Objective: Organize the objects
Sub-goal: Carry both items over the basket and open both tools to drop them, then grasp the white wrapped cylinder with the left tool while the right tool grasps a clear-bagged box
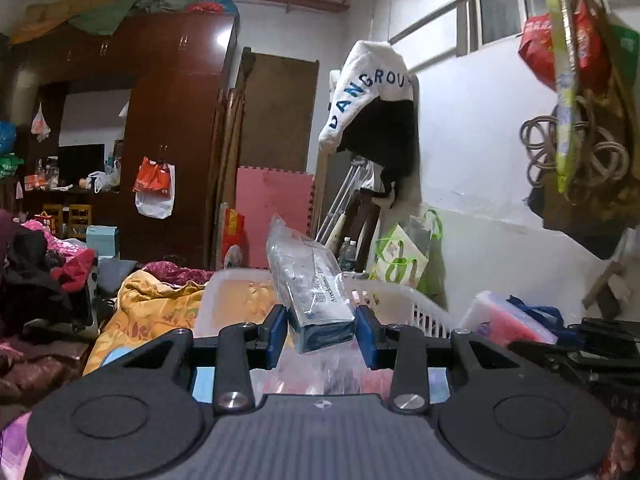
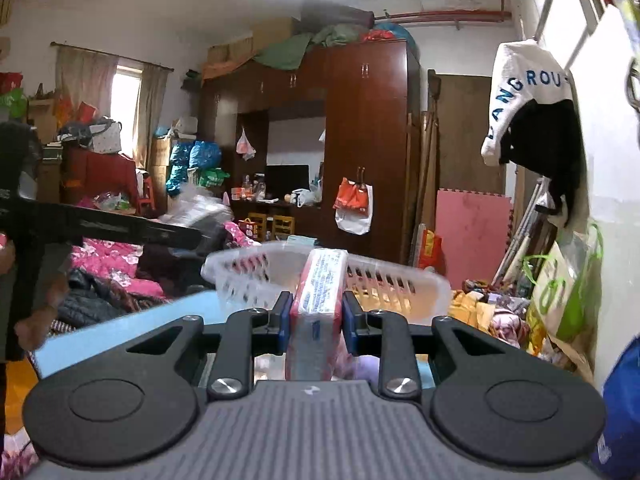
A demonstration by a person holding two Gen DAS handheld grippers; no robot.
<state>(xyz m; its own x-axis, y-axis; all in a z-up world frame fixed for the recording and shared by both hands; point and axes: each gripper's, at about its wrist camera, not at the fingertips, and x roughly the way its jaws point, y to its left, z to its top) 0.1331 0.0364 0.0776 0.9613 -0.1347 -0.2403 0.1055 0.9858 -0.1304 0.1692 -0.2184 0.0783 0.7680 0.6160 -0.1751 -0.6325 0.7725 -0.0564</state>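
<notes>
The left hand-held gripper was clamped on a blue-and-white medicine box in a clear plastic bag, held tilted in front of a white slotted basket. The right hand-held gripper pinched a slim pink-and-white packet upright before that basket. Below lay a bed with yellow bedding; a dark wooden wardrobe stood behind.

Far ahead of the claw stands a dark brown wardrobe with bundles on its top. An orange and white bag hangs on its door. To the right of it a pink mat leans on the wall. Up right hangs a white garment with blue letters. A green bag stands low right.
</notes>
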